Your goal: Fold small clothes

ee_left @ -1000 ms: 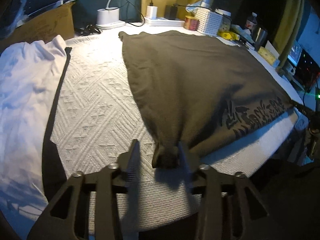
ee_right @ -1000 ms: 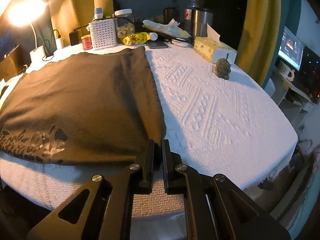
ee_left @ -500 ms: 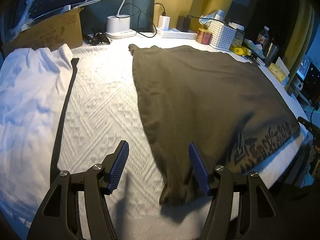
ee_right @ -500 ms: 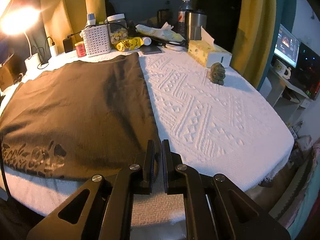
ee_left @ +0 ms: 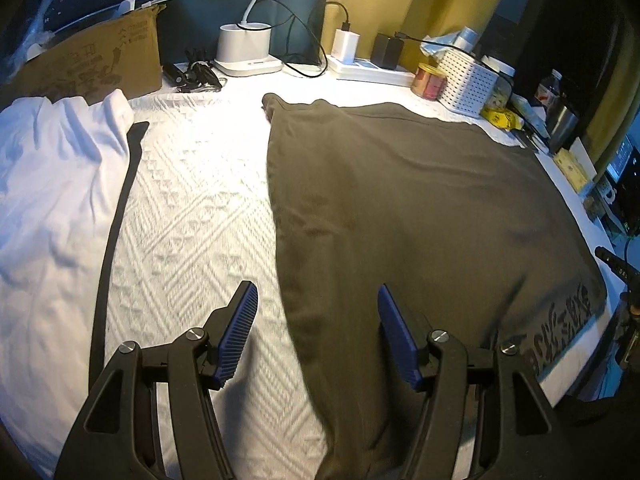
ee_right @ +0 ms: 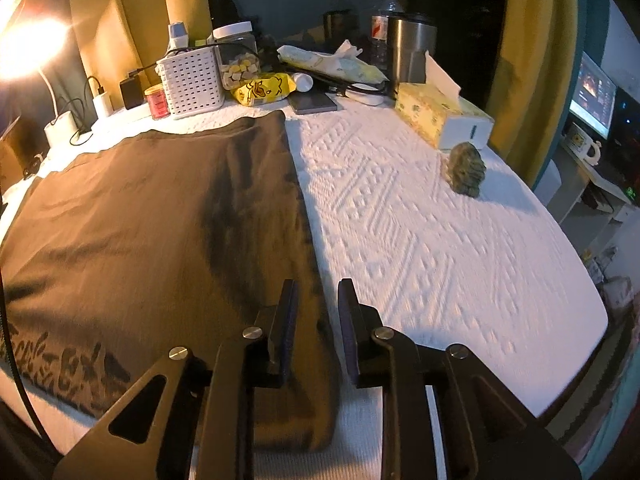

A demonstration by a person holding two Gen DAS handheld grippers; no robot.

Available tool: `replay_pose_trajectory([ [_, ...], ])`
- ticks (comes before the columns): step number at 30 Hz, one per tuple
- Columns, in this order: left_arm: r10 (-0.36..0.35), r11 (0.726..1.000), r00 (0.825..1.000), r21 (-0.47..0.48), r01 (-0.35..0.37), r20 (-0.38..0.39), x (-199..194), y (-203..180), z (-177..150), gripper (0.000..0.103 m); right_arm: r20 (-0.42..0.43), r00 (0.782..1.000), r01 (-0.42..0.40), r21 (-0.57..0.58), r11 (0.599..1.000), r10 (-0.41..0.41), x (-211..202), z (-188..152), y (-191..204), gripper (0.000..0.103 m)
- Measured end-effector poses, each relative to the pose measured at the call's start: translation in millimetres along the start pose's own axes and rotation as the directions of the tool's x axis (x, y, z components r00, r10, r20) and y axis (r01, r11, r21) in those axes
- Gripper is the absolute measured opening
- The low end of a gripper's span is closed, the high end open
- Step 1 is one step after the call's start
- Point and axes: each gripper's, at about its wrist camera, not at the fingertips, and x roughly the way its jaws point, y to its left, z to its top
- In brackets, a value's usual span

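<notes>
The dark shirt [ee_left: 420, 208] lay spread flat on the white textured cover [ee_left: 192, 216] and serves here as the landmark. To its left lay a white garment [ee_left: 52, 200], well apart from it, with a strip of bare cover and a narrow dark band [ee_left: 116, 232] between them. Beyond the shirt's far edge stood a lamp base [ee_left: 244, 46], a power strip [ee_left: 372, 70] and a white perforated basket [ee_left: 466, 82]. To the shirt's right, in the right wrist view, sat a tissue box [ee_right: 440, 120] and a small grey-green figure [ee_right: 466, 168] on bare cover.

Step in hand, as judged: the shirt appeared laid out and both near corners let go, so the spreading looked finished and the first fold not yet begun. The next move would call for a fresh grasp on an edge or sleeve of the shirt, to carry one side across the body.

The left gripper [ee_left: 316, 324] stood spread wide above the shirt's near left edge, blue pads [ee_left: 240, 332] clear of the cloth and nothing between them but the fabric lying below. The right gripper [ee_right: 318, 312] hung over the shirt's near right edge [ee_right: 316, 280]; its jaws were opening, a narrow gap showing, with the hem beneath the gap but not pinched.
</notes>
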Motion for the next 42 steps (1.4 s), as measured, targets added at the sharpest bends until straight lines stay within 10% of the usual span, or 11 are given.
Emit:
replay_pose_trajectory([
  [29,0.056,0.995,0.998,0.081,-0.059,0.039,81.3,8.2,107.6,0.062,-0.029,0.998,-0.054,-0.182,0.982,0.050,80.8,108.2,23.3,0.023],
  [33,0.070,0.994,0.997,0.082,-0.074,0.044,95.4,16.0,120.3,0.062,-0.018,0.998,-0.069,-0.195,0.978,0.067,94.2,123.9,26.2,0.052],
  [42,0.033,0.995,0.999,0.097,-0.036,0.035,117.4,23.6,141.7,0.062,-0.096,0.986,-0.149,-0.176,0.973,0.134,143.8,151.0,31.0,0.053],
])
